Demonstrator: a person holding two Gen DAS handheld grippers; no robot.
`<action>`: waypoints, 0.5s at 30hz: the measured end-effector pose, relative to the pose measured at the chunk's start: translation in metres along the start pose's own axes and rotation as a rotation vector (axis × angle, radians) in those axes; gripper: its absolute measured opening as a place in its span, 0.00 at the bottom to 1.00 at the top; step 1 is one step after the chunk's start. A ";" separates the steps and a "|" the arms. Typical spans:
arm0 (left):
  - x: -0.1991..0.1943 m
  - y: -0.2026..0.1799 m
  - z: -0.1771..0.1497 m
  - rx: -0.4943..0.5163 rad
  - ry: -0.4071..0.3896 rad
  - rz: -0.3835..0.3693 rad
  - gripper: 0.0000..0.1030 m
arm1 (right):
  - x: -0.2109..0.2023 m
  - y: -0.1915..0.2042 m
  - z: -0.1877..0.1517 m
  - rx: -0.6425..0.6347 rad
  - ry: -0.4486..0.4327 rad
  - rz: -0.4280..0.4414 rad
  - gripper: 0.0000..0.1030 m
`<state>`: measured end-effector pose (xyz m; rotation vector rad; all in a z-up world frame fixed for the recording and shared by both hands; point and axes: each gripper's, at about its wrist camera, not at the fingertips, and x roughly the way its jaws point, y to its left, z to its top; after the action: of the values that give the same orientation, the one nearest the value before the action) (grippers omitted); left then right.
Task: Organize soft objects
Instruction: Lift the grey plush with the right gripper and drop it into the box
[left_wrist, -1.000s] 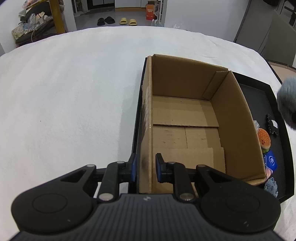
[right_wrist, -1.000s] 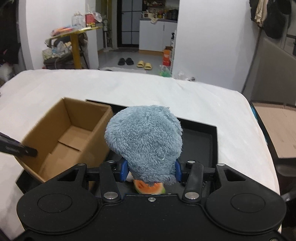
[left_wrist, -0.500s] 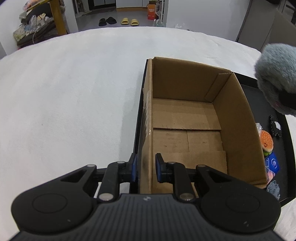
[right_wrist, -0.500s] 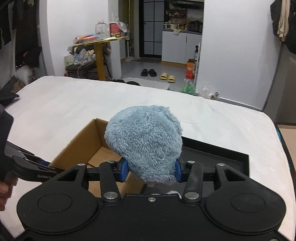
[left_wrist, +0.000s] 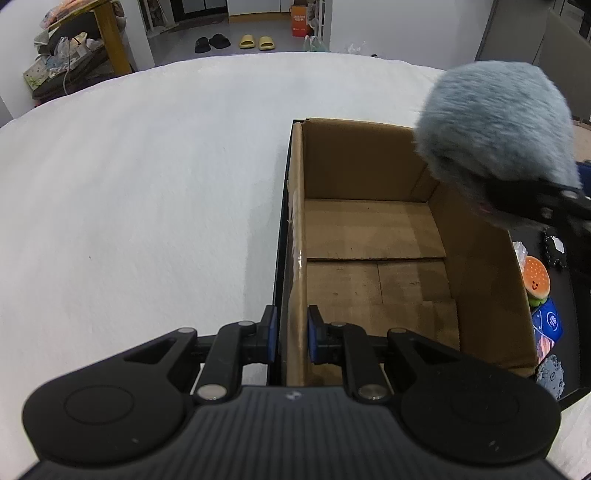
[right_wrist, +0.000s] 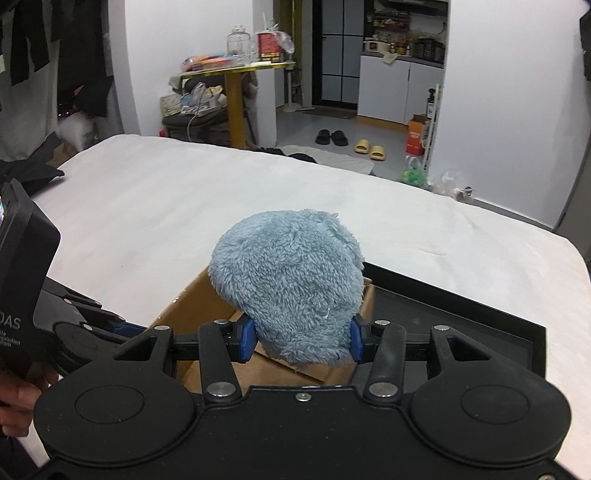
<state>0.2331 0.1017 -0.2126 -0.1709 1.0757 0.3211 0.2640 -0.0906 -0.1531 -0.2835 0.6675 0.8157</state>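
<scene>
My right gripper (right_wrist: 301, 341) is shut on a fluffy grey-blue plush (right_wrist: 288, 284) and holds it in the air over the far right corner of the open cardboard box (right_wrist: 207, 302). In the left wrist view the plush (left_wrist: 495, 136) hangs above the box's right wall (left_wrist: 487, 280). My left gripper (left_wrist: 290, 334) is shut on the box's near left wall (left_wrist: 297, 258). The box floor (left_wrist: 373, 258) is bare.
The box stands in a black tray (right_wrist: 461, 314) on a white bed (left_wrist: 129, 203). Right of the box in the tray lie a burger plush (left_wrist: 535, 280), a blue pouch (left_wrist: 548, 321), a black toy (left_wrist: 554, 251) and a grey-blue piece (left_wrist: 552, 374).
My right gripper has carried the plush up and to the left, from above the tray to over the box's far right corner. The left gripper keeps its hold on the box wall.
</scene>
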 end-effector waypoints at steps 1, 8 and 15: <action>0.000 0.000 0.000 0.001 0.002 -0.002 0.15 | 0.002 0.002 0.001 -0.001 0.002 0.002 0.45; 0.001 0.007 0.004 -0.016 0.018 -0.023 0.15 | 0.010 0.011 0.005 -0.025 0.015 0.021 0.45; 0.001 0.012 0.007 -0.043 0.018 -0.041 0.15 | 0.027 0.018 0.007 -0.025 0.042 0.039 0.45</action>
<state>0.2349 0.1152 -0.2099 -0.2340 1.0820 0.3064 0.2667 -0.0596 -0.1644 -0.3118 0.7049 0.8581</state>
